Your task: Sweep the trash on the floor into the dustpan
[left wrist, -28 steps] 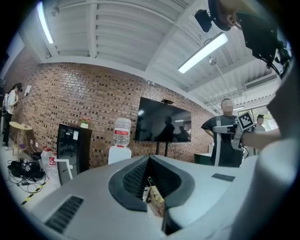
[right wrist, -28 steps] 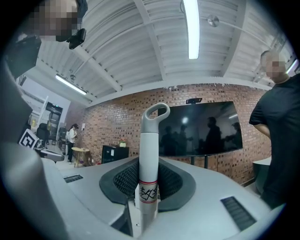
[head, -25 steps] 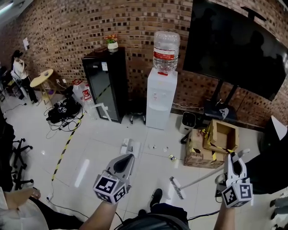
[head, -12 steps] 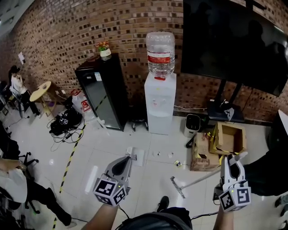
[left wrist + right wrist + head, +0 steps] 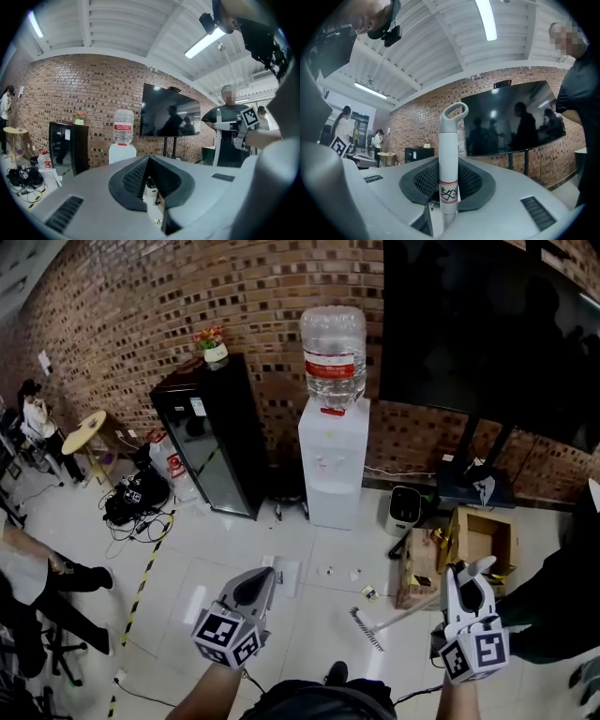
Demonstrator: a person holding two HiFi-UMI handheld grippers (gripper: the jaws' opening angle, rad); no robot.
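The broom (image 5: 367, 629) has its brush end down on the white floor (image 5: 216, 549), and its long stick slants up to the right gripper (image 5: 466, 570). That gripper's jaws are closed tight on the stick (image 5: 449, 159), just under the loop at its top. Small bits of trash (image 5: 370, 593) lie on the floor just past the brush. The left gripper (image 5: 265, 576) has its jaws pressed together and holds nothing. A water cooler (image 5: 333, 465) stands by the brick wall

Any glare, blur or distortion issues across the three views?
Head view: fisheye bows the brick wall; light streak glares off the floor. Left gripper view: ceiling lamp blown out, dark round vignette. Right gripper view: broom handle sharp, TV mirrors silhouettes.
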